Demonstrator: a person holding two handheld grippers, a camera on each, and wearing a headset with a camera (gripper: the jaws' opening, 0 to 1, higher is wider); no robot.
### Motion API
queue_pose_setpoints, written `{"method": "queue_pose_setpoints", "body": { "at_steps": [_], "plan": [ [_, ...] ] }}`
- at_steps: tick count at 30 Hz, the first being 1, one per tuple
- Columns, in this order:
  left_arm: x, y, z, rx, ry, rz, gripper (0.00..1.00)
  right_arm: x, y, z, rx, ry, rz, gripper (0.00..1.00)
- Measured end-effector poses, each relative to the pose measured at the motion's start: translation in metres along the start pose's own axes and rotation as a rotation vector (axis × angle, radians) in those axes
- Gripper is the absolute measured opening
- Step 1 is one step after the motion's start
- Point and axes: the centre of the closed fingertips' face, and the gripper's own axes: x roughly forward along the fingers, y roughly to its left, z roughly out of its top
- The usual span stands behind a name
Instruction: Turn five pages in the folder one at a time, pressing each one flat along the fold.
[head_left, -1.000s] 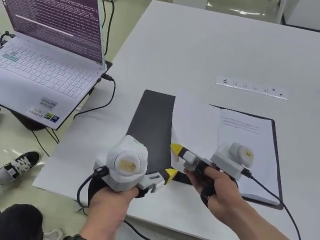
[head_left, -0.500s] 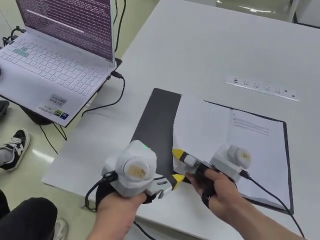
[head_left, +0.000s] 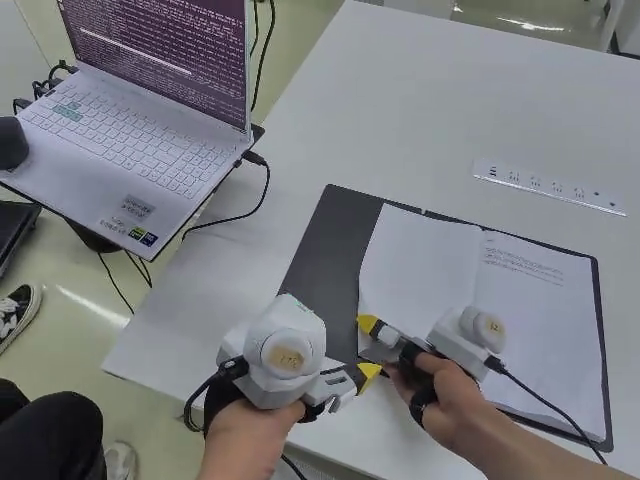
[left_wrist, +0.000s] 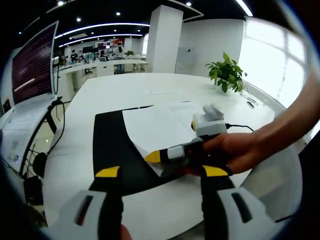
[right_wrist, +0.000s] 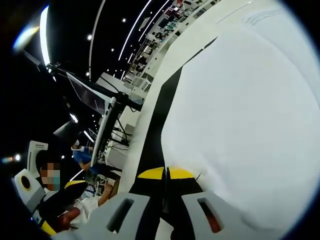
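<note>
The black folder lies open on the white table, with a printed sheet on its right half. A blank white page is turned to the left and lies low over the black inside cover. My right gripper is shut, its yellow tips together at that page's lower left edge, pinching it. My left gripper hangs open just off the folder's near edge, nothing between its jaws; in the head view its yellow tip sits just below the right one.
An open laptop stands on a stand at the left, beyond the table's edge, its cable trailing onto the table. A white power strip lies behind the folder. The near table edge is close under my hands.
The turned page has sunk from a raised curve to lie nearly flat over the left cover, with the right gripper still at its edge. The left gripper has kept its place. The head view shifted.
</note>
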Motion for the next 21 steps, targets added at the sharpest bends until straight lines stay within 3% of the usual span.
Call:
{"method": "queue_pose_setpoints", "body": {
  "at_steps": [4, 13, 21],
  "plan": [
    [0.001, -0.001, 0.002, 0.007, -0.002, -0.002, 0.63, 0.000, 0.007, -0.001, -0.031, -0.002, 0.024, 0.04],
    [0.002, -0.009, 0.003, 0.015, -0.002, -0.013, 0.63, -0.004, 0.020, -0.004, -0.012, -0.009, 0.077, 0.21],
    [0.007, -0.011, 0.005, 0.023, 0.003, -0.015, 0.61, -0.025, 0.031, -0.003, -0.057, 0.008, 0.122, 0.32]
  ]
}}
